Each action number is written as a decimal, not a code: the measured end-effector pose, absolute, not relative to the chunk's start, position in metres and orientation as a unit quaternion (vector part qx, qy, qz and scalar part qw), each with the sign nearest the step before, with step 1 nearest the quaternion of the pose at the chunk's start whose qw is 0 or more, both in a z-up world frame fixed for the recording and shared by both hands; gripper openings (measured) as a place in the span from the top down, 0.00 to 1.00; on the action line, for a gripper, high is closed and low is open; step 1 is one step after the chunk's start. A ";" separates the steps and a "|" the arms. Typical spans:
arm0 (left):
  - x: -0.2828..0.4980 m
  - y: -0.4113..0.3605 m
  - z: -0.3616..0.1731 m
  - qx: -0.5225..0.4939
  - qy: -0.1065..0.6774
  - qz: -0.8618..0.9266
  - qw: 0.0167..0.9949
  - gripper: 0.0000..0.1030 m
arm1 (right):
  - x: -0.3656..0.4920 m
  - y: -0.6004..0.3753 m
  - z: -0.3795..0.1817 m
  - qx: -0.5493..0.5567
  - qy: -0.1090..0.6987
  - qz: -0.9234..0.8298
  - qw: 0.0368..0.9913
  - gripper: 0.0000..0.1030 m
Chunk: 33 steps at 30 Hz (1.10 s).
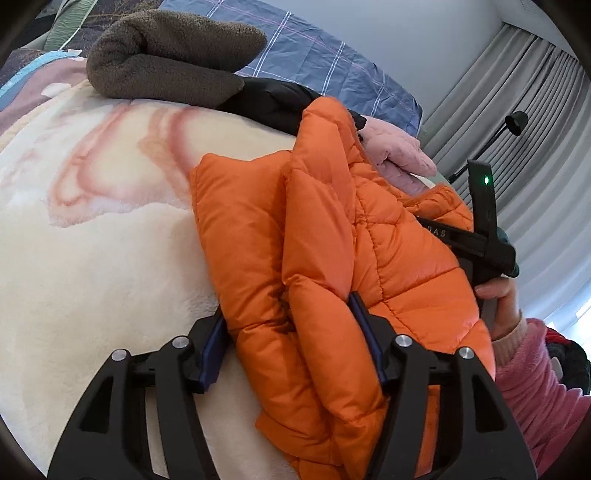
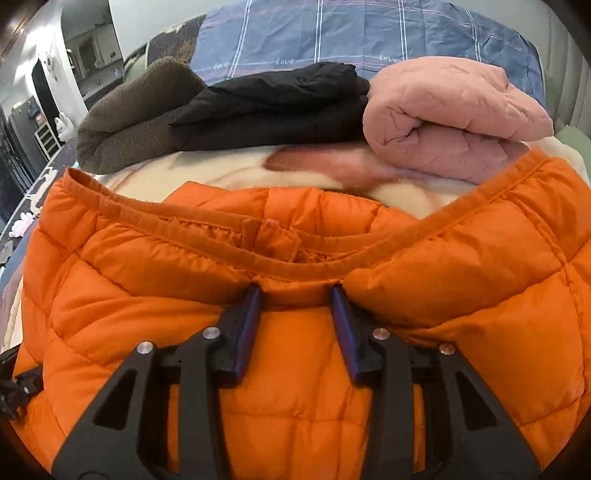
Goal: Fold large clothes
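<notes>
Fleecy cream blanket [image 1: 110,258]; both tools [image 1: 288,314] [image 2: 295,291] clamped on puffy quilted orange jacket [image 1: 332,240].

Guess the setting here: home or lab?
Most likely a home bedroom. The orange puffer jacket lies on a cream plush blanket over a bed, a blue plaid duvet sits behind, and grey curtains hang along the wall.

Close wrist views, shared orange jacket [image 1: 332,258]
</notes>
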State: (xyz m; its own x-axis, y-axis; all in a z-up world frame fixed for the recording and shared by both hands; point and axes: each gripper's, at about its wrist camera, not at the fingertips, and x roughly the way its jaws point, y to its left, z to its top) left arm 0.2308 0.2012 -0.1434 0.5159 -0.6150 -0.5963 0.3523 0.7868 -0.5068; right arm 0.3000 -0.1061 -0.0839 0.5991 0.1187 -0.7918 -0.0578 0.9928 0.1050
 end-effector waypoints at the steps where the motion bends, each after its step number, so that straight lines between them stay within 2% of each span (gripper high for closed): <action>1: 0.231 0.201 -0.143 -0.163 0.403 -0.285 0.855 0.38 | 0.299 -0.107 -0.085 0.038 0.444 0.052 0.894 0.62; 8: 0.247 0.198 -0.136 -0.174 0.424 -0.287 0.841 0.37 | 0.294 -0.110 -0.085 0.046 0.440 0.058 0.895 0.61; 10: 0.252 0.192 -0.132 -0.163 0.432 -0.292 0.838 0.48 | 0.295 -0.111 -0.085 0.052 0.440 0.061 0.895 0.61; 12: 0.253 0.187 -0.124 -0.161 0.431 -0.297 0.837 0.65 | 0.295 -0.114 -0.085 0.061 0.439 0.066 0.894 0.61; 15: 0.249 0.181 -0.104 -0.148 0.417 -0.299 0.845 0.75 | 0.294 -0.116 -0.085 0.069 0.436 0.071 0.895 0.61; 17: 0.244 0.176 -0.087 -0.137 0.406 -0.300 0.853 0.78 | 0.293 -0.118 -0.085 0.073 0.434 0.074 0.895 0.61; 29: 0.244 0.130 -0.011 -0.129 0.378 -0.349 0.848 0.79 | 0.282 -0.132 -0.081 0.118 0.423 0.101 0.893 0.60; 33: 0.239 0.103 0.008 -0.078 0.385 -0.339 0.855 0.79 | 0.278 -0.139 -0.080 0.139 0.419 0.114 0.890 0.60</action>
State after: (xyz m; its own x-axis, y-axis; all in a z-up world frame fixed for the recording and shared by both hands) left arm 0.2386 0.1025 0.0079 0.4735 -0.6401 -0.6050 0.5193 0.7577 -0.3952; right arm 0.2781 -0.1388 -0.0805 0.6227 0.3202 -0.7139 -0.0864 0.9350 0.3440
